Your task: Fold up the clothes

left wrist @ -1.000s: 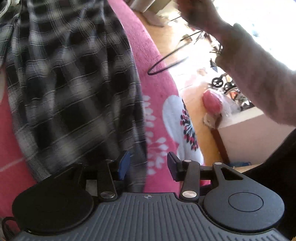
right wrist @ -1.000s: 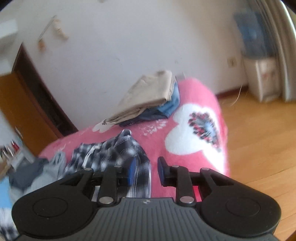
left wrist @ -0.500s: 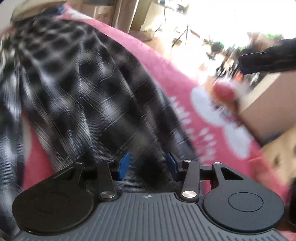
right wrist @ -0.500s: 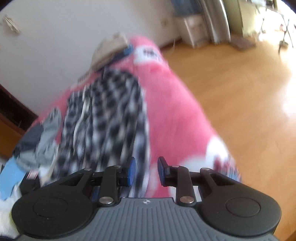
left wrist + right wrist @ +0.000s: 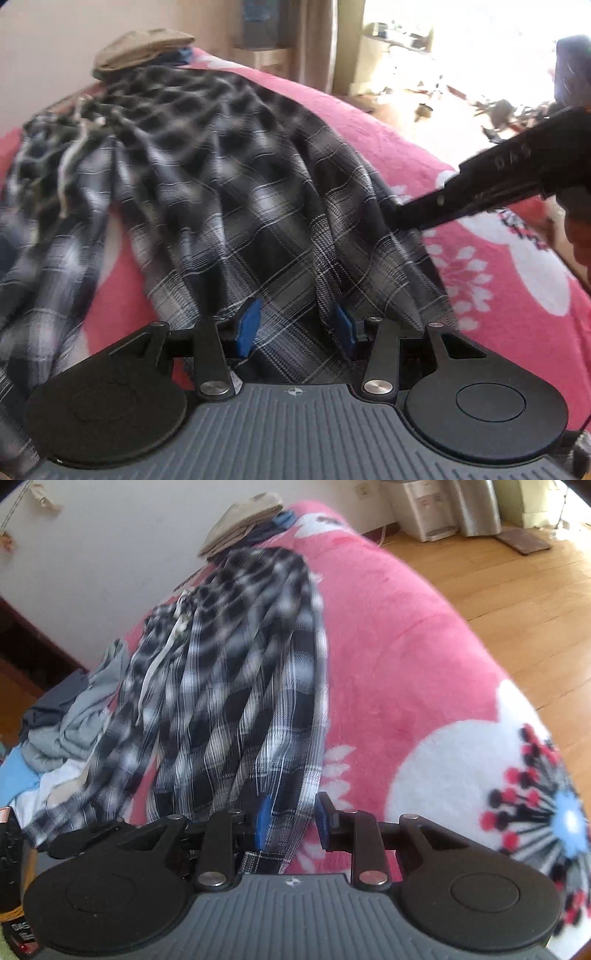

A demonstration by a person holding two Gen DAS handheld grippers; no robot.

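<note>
Plaid garment (image 5: pixel 229 206), black, grey and white, lies spread lengthwise on a pink blanket (image 5: pixel 388 147) printed with white flowers, its hem toward both cameras and its far end touching a folded stack of clothes (image 5: pixel 144 48) topped by a beige piece near the wall. Left gripper (image 5: pixel 295 328) points down at the hem; its blue pads (image 5: pixel 248 325) stand apart with plaid cloth lying in the gap, the right pad against a raised fold, no pinch evident. Right gripper (image 5: pixel 290 821) sits over the garment's right-hand edge; its jaws are parted, narrower than the left pair, and the hem edge lies between them, the left pad (image 5: pixel 263 821) against the cloth, the right pad clear of it. In the left wrist view the right gripper (image 5: pixel 402 216) enters from the right, its dark tip at the garment's side edge. Loose pile of grey, blue and white laundry (image 5: pixel 62 734) lies just beside the garment's left side. Wooden floor (image 5: pixel 517 602) lies beyond the blanket.
</note>
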